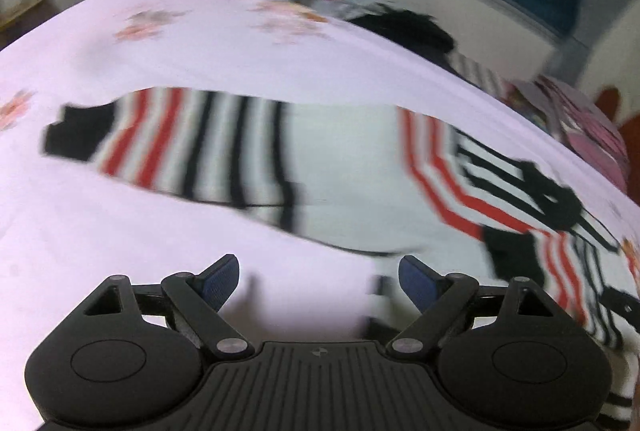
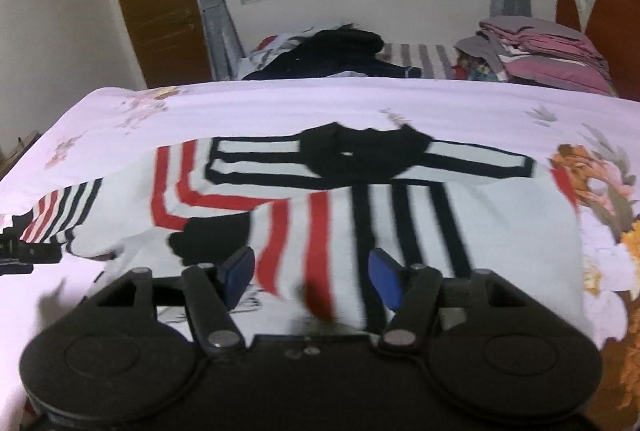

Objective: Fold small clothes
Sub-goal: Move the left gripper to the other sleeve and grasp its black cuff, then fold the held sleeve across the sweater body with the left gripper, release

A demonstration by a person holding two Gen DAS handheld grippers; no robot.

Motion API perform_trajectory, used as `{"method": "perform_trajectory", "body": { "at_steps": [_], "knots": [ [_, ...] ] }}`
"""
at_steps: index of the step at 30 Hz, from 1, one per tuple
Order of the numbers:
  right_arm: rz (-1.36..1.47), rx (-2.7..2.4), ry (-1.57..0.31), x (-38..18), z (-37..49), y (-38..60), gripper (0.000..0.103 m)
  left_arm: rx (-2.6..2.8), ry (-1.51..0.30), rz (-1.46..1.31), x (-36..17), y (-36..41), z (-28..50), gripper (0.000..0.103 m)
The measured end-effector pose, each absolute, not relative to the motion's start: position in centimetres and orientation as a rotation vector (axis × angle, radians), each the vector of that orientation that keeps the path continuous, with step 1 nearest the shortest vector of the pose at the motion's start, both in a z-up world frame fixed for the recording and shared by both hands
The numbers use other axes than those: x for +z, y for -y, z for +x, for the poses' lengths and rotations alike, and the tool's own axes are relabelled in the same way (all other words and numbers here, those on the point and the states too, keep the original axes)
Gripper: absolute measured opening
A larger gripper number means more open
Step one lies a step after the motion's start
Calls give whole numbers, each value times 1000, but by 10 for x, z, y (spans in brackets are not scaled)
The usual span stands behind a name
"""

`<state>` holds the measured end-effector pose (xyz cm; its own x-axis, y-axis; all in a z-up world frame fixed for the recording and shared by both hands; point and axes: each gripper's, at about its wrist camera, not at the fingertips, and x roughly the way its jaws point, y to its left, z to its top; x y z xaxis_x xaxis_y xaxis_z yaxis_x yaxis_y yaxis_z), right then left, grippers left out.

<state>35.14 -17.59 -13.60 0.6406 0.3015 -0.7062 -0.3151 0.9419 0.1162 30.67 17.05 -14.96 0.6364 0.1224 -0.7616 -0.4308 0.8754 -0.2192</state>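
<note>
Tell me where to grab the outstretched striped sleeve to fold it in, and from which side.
Grip the sleeve at its black cuff, coming from its open end with the left gripper: it lies flat and straight away from the sweater, so the cuff is probably the easiest edge to pinch.

The left wrist view is smeared by motion: the striped sweater [image 1: 344, 167] shows streaked bands, and its right part runs off the frame's right edge. The flower prints on the bedsheet [image 1: 200, 31] are too blurred to make out. In the right wrist view the sweater's near hem is hidden behind the right gripper [image 2: 310, 277], and its left sleeve is cut by the frame's left edge. A blurred red smear sits between the gripper's fingers. The dark clothes pile [image 2: 340, 51] is too indistinct to tell apart.
</note>
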Motion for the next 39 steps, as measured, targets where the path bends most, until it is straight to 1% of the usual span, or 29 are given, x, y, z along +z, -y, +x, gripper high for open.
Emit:
{"method": "perform_trajectory", "body": {
  "at_steps": [5,12,17,21,22,23,24,25,26,27,28,29,34,37,39],
  "knots": [
    [-37,366,-814,-140,354,142,62,407,-818,-459,-164,-225,294,86],
    [-60,353,-832,-151,358,107,62,499,-768,-619,-190,-309,294,86],
    [-67,312,-843,-160,366,94,62,506,-703,-707,-208,-343,303,86],
    [-70,288,-851,-166,372,87,62,496,-655,-702,-212,-353,318,86],
    [-70,279,-851,-167,374,86,62,494,-642,-700,-212,-354,322,84],
    [-72,269,-847,-168,375,85,62,494,-629,-700,-213,-355,325,66],
    [-75,263,-845,-168,377,84,62,489,-626,-703,-213,-355,328,55],
    [-77,255,-846,-169,378,83,62,488,-626,-712,-215,-357,331,39],
    [-77,247,-846,-170,380,83,62,495,-622,-715,-215,-359,333,30],
    [-77,241,-846,-171,381,83,62,494,-620,-721,-216,-362,335,26],
    [-78,235,-846,-172,382,83,62,488,-619,-728,-216,-363,337,15],
    [-80,229,-846,-173,383,83,61,479,-616,-732,-215,-363,338,8],
    [-82,188,-852,-178,389,87,60,391,-552,-670,-189,-344,343,7],
    [-95,181,-910,-193,397,90,61,294,-520,-618,-165,-320,352,7],
    [-74,193,-912,-191,399,92,62,218,-495,-569,-145,-296,361,7]
  ]
}}
